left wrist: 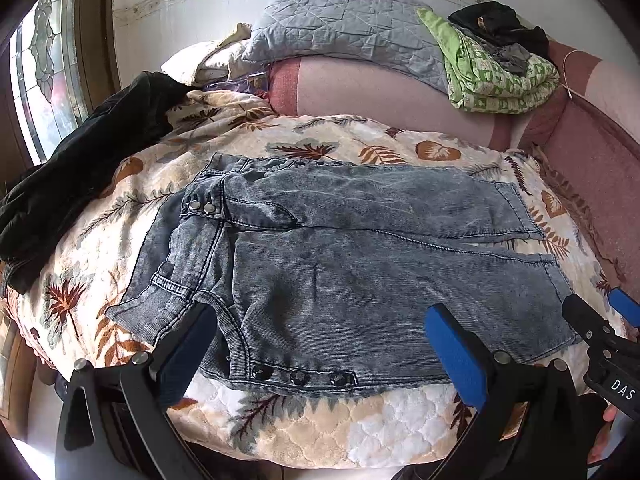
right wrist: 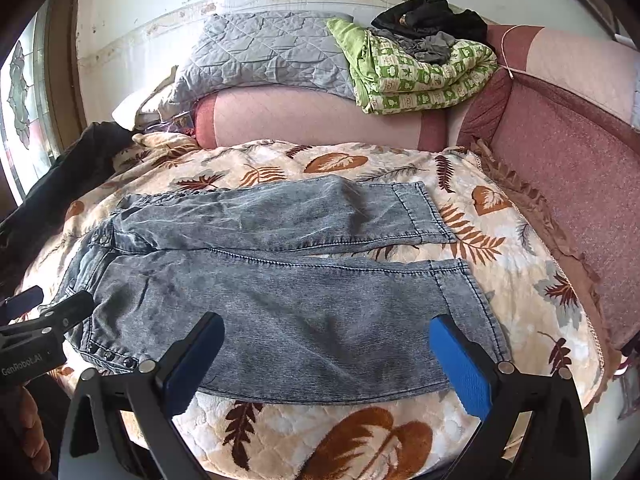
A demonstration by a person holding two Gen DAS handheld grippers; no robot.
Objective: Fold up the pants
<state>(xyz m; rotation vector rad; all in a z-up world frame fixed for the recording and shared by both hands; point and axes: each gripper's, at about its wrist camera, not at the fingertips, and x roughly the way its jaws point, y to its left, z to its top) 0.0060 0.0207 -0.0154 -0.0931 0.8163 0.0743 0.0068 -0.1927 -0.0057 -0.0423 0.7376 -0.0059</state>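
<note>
Grey washed denim pants (left wrist: 340, 256) lie flat on a leaf-patterned blanket (left wrist: 304, 428), waistband to the left, both legs running right side by side; they also show in the right wrist view (right wrist: 280, 292). My left gripper (left wrist: 320, 340) is open and empty, hovering over the near leg by the waist and its studded side. My right gripper (right wrist: 328, 352) is open and empty, over the near leg toward its cuff; its tip shows in the left wrist view (left wrist: 600, 320). The left gripper's tip appears at the right wrist view's left edge (right wrist: 48, 312).
A black garment (left wrist: 84, 168) lies on the blanket's left side. At the back, a grey quilt (left wrist: 340, 28), a green patterned quilt (left wrist: 500, 76) with dark clothes (left wrist: 496, 28) on it, and pink cushions (left wrist: 380, 96). A padded red side wall (right wrist: 568, 168) runs along the right.
</note>
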